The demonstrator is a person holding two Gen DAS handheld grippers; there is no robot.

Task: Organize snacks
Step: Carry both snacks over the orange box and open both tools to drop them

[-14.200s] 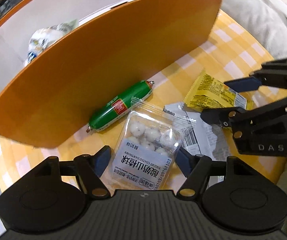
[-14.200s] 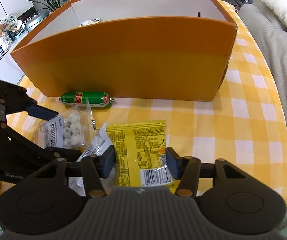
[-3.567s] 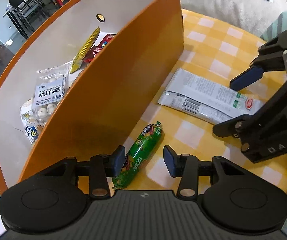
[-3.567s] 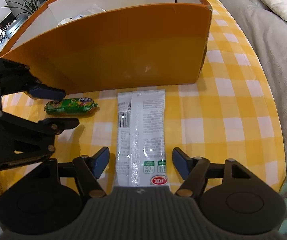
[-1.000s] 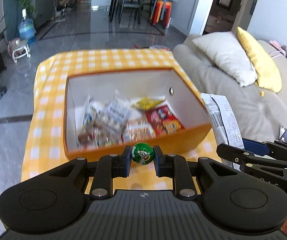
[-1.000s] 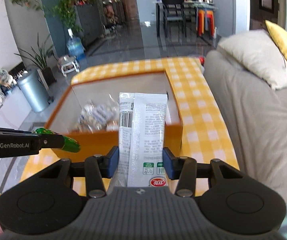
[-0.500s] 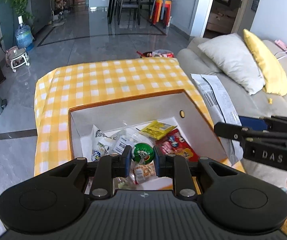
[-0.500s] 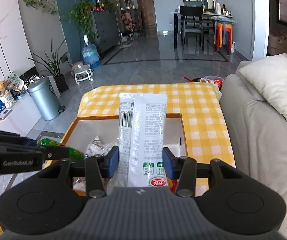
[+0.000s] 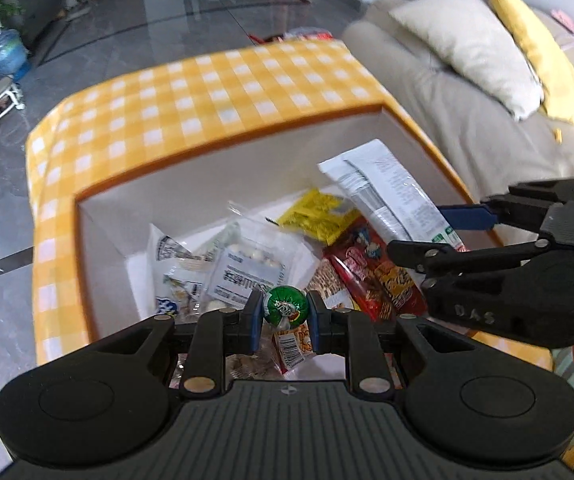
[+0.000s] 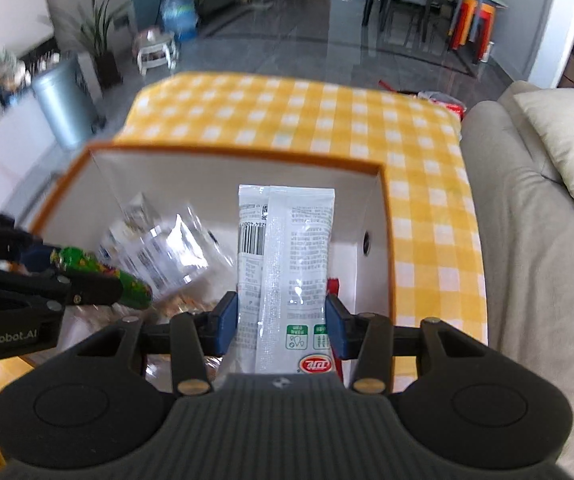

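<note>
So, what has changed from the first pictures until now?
The left gripper picked the green sausage off the table; the right gripper picked up the white packet. Both now hang over the orange box. The hawthorn-ball bag and yellow packet went inside. The box stayed put.

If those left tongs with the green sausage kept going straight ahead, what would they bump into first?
Probably the snack packets piled in the orange box, likely the clear bag of white balls ahead of the left tongs; depth is uncertain.

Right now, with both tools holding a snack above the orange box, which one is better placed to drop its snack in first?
Probably the left tool. Its green foil-wrapped sausage hangs over the snack pile in the orange cardboard box. The right tool holds a long white plastic packet near the box's right wall, which it might catch.
</note>
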